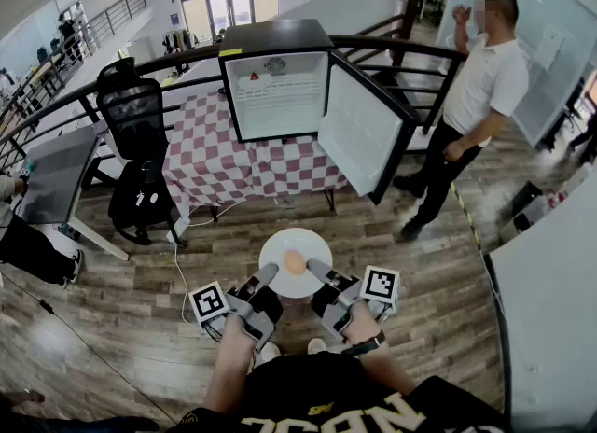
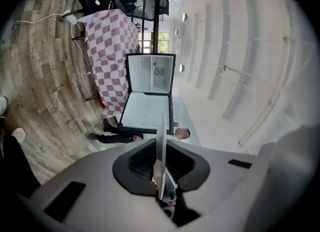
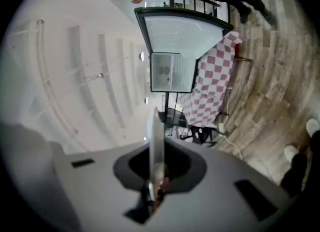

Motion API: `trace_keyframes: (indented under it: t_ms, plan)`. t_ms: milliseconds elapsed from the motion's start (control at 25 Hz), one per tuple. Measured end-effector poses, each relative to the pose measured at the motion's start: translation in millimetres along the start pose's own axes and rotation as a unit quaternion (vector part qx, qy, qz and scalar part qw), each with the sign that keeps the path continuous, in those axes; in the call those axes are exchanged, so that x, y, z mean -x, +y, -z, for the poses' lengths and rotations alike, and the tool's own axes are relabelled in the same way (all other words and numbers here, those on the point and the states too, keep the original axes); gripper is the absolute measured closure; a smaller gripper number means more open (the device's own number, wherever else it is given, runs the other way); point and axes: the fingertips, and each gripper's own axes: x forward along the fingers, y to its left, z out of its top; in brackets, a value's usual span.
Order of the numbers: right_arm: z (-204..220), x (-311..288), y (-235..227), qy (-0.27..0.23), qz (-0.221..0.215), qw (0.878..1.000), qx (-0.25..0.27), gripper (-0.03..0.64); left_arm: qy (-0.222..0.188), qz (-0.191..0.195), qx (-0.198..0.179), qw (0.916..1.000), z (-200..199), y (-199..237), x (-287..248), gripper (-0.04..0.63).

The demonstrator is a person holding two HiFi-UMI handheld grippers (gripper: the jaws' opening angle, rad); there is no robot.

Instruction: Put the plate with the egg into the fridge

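A white round plate (image 1: 296, 263) with a pale brown egg (image 1: 295, 262) on it hangs level above the wooden floor. My left gripper (image 1: 270, 273) is shut on the plate's left rim and my right gripper (image 1: 315, 268) is shut on its right rim. In the left gripper view the plate (image 2: 161, 151) shows edge-on between the jaws, and the right gripper view shows the plate (image 3: 156, 148) the same way. Ahead stands the small black fridge (image 1: 277, 86) on a checked table, its door (image 1: 362, 129) swung open to the right and its white inside in sight.
A red-and-white checked cloth (image 1: 233, 160) covers the table under the fridge. A person (image 1: 466, 104) in a white shirt stands right of the open door. An office chair (image 1: 135, 118) and a grey desk (image 1: 56, 174) stand at the left. A railing (image 1: 392, 44) runs behind.
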Motion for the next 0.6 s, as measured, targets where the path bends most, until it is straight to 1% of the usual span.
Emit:
trace_keyframes:
  t_ms: [280, 440, 600]
  plan:
    - [-16, 27, -3, -0.002, 0.001, 1.000, 0.000, 0.581, -0.007, -0.009, 0.005, 0.9999, 27, 3, -17, 0.551]
    - [-22, 33, -11, 0.003, 0.001, 1.000, -0.006, 0.581, -0.026, -0.019, 0.003, 0.9995, 35, 11, -19, 0.551]
    - [-18, 29, -22, 0.016, 0.004, 1.000, -0.013, 0.581, -0.043, -0.032, 0.015, 0.9985, 34, 25, -14, 0.551]
